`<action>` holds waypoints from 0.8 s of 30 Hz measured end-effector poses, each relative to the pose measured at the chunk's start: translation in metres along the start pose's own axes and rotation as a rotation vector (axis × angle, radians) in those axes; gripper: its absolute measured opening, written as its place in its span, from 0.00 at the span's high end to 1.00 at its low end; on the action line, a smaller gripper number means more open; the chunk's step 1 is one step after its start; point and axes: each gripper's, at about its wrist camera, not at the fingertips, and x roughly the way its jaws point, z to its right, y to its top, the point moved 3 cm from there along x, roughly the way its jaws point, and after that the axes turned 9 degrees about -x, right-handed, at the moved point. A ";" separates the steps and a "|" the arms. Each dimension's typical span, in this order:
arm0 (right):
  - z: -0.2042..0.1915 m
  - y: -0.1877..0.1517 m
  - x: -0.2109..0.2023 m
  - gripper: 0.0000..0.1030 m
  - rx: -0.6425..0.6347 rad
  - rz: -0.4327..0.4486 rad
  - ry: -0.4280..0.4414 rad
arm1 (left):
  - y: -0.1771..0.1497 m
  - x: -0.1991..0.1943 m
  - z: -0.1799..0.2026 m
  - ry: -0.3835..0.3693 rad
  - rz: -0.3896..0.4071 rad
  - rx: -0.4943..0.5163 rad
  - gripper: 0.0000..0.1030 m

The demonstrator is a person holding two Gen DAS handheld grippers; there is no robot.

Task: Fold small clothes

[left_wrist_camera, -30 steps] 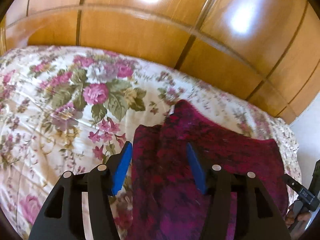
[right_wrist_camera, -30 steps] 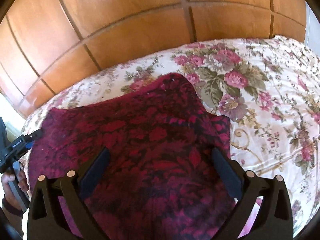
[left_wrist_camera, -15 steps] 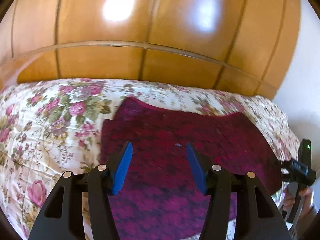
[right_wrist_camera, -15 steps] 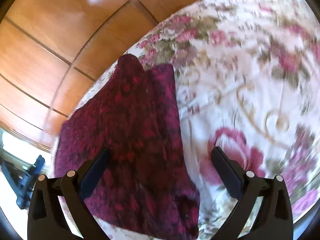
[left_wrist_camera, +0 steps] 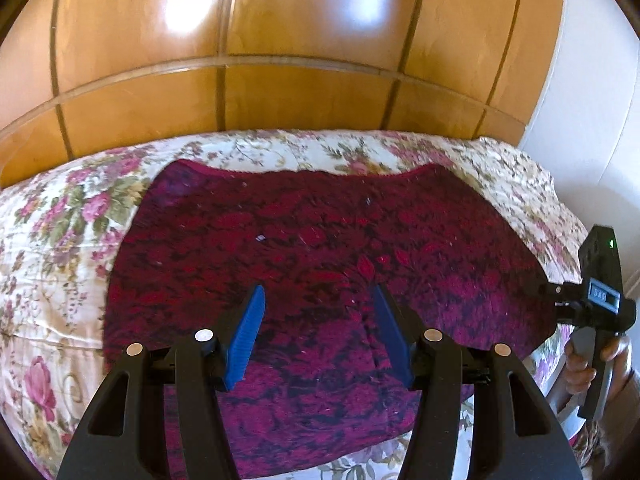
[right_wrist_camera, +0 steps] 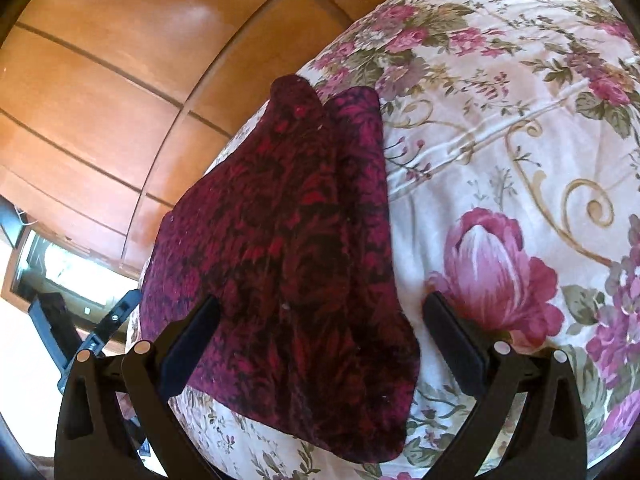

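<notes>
Currently, from the left wrist view: bed (left_wrist_camera: 52,280) with a cream floral cover fills the lower scene, wooden panelled wall (left_wrist_camera: 280,92) behind it. A dark red and magenta patterned garment (left_wrist_camera: 320,240) lies spread flat on the bed, its far edge near the wall side, its near edge running under the left tool (left_wrist_camera: 318,334). Left tool: blue pads stand partly apart, nothing between them, hovering above the cloth; whether the tips touch the fabric cannot be told. At far right edge of this view, a hand (left_wrist_camera: 592,364) grips the handle of the right tool, beside the garment's right edge; a green light shows on the device body.

Right wrist view: same garment (right_wrist_camera: 288,248) seen lengthwise, appears folded over itself along its length, narrow end pointing to the wall (right_wrist_camera: 100,80). The left device shows at the lower left edge. Right tool (right_wrist_camera: 320,340): black pads wide apart, straddling the garment's near right-hand corner, one pad over the cloth, the other over bare bed cover (right_wrist_camera: 520,140). Nothing gripped. A large pink rose print sits just beside the right pad.
</notes>
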 end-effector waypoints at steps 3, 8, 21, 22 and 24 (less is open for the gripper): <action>-0.005 0.002 0.005 0.02 -0.017 -0.023 0.015 | -0.003 0.009 0.000 -0.001 -0.020 0.001 0.47; -0.021 0.002 0.016 0.12 -0.078 -0.072 -0.024 | -0.007 0.020 -0.009 -0.048 -0.054 -0.034 0.47; -0.137 0.020 0.001 0.59 -0.270 -0.003 0.013 | -0.011 0.031 -0.070 -0.330 -0.116 -0.350 0.67; -0.153 0.021 0.003 0.59 -0.308 0.002 0.018 | -0.012 0.031 -0.074 -0.336 -0.118 -0.361 0.69; -0.178 0.021 0.010 0.59 -0.358 0.004 0.019 | -0.013 0.032 -0.077 -0.338 -0.120 -0.368 0.73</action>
